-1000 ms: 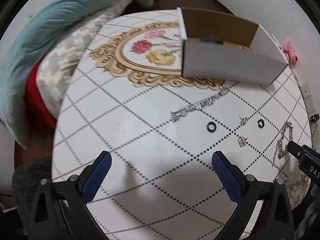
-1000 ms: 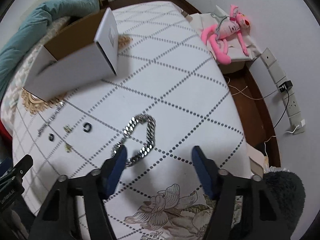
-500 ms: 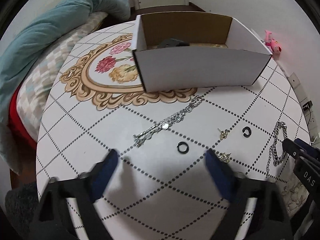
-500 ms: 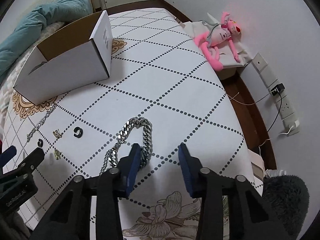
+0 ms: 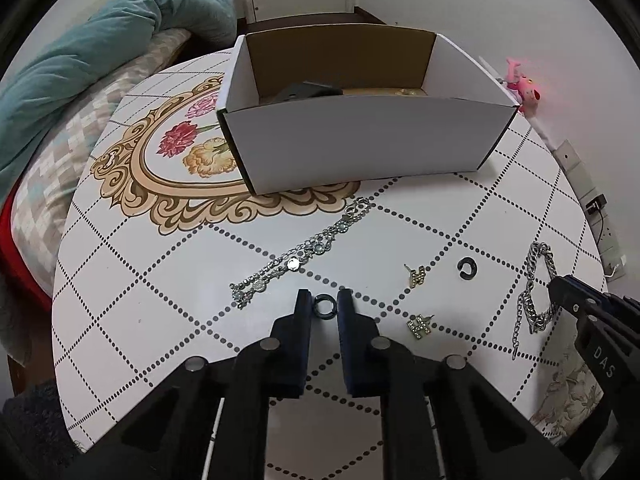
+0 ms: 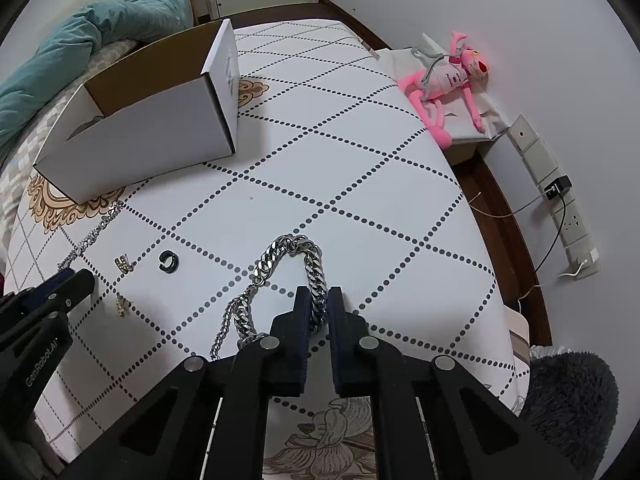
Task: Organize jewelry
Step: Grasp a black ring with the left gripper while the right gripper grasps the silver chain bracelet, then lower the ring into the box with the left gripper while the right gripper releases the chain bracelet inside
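Left wrist view: the left claw [image 5: 324, 307] is closed on a small black ring [image 5: 324, 306], pinched between its two fingertips on the bench [image 5: 168, 344]. Just beyond lies a silver gem bracelet [image 5: 298, 258], stretched diagonally toward the open white box [image 5: 360, 148], which sits on the floral medallion. To the right are two gold letter earrings [image 5: 418, 326], an open black ring [image 5: 467, 269], and a chunky chain [image 5: 534, 294] with the right claw's tip at it.

Right wrist view: the right claw [image 6: 319, 305] is closed on the chain [image 6: 280, 276], one side of its loop clamped between the fingertips while the remainder lies on the bench [image 6: 320, 168]. The open ring [image 6: 168, 261] and an earring [image 6: 123, 263] lie to the left, near the left claw [image 6: 66, 282]. The box [image 6: 152, 128] stands farther back. A pink plush toy [image 6: 444, 80] lies off the bench by the wall.
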